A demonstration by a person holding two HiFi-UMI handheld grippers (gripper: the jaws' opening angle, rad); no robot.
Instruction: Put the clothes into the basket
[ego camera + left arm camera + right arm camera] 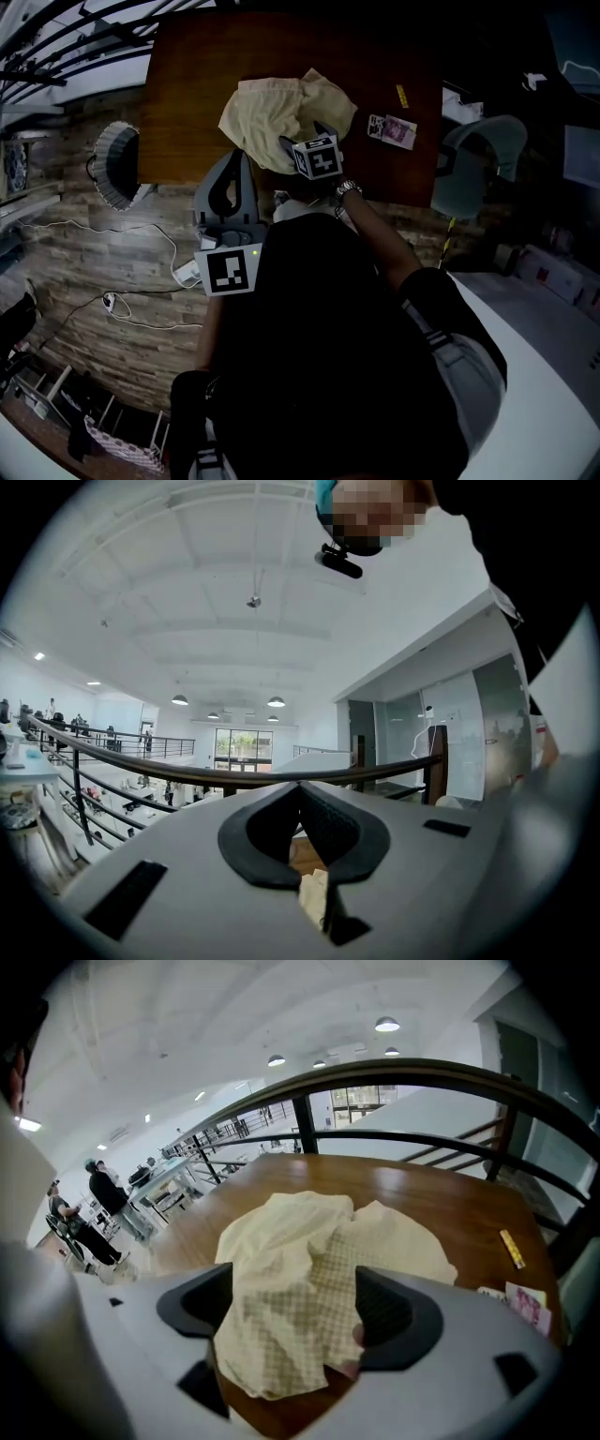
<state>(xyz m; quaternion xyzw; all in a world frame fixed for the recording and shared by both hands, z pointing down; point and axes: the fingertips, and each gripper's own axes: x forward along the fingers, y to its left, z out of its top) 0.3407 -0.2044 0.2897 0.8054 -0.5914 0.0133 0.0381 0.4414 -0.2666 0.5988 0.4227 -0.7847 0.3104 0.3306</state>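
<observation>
A crumpled pale yellow garment [272, 112] lies on the dark wooden table [197, 75], near its front edge. My right gripper [300, 143] reaches down over the garment's near side. In the right gripper view its jaws [292, 1302] stand wide open, with the checked fabric [300, 1232] lying between the pads and neither pad pressing on it. My left gripper [246, 161] hovers at the table's front edge just left of the garment, shut with nothing in it [300, 789]. A round ribbed basket [114, 161] stands on the floor left of the table.
Small printed cards [392, 129] and a yellow strip [401, 96] lie on the table's right side. A pale green chair [473, 164] stands at the table's right. Cables and a power strip [183, 272] trail on the wood floor. A dark railing [422, 1072] runs behind the table.
</observation>
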